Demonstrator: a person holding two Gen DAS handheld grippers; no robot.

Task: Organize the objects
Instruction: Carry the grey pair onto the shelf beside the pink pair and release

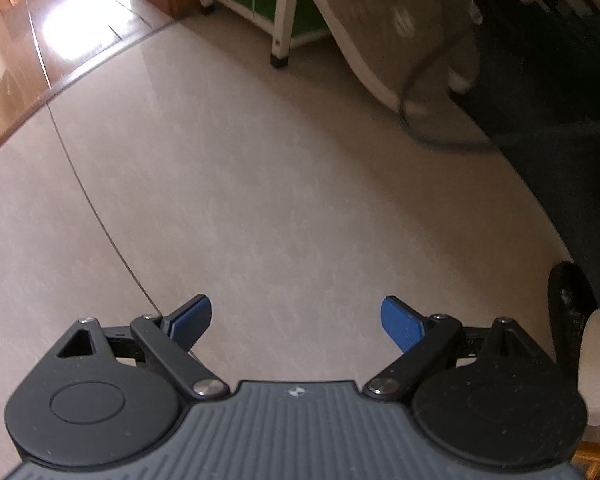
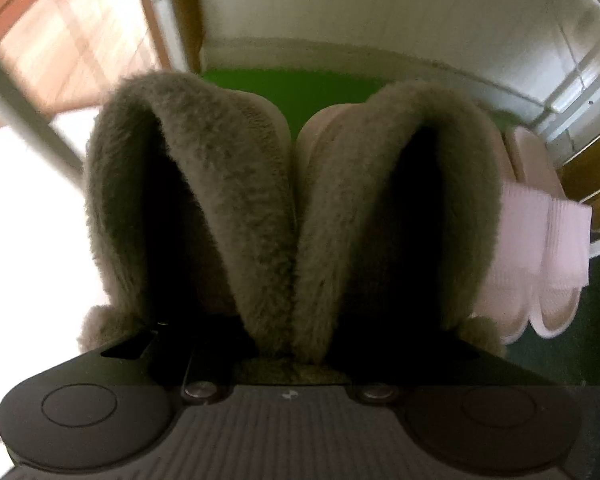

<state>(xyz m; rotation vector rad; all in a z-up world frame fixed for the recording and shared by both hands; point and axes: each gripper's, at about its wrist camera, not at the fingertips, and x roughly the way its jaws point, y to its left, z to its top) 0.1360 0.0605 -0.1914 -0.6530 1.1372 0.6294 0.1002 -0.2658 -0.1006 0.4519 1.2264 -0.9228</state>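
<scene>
Writing is not readable anywhere. Right gripper (image 2: 290,344) is pointing down, pinching two furry grey slippers (image 2: 228,208) together above a green shelf (image 2: 284,92). Left gripper (image 1: 296,322) is hanging spread, empty, over the floor (image 1: 260,180).

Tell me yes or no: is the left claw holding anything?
No: the left claw stands wide open over bare floor, with nothing between its blue pads.

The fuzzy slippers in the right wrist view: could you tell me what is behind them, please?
Behind the fuzzy slippers a green mat shows below a white wall. Pink slides stand to their right. The slippers cover most of the mat.
</scene>
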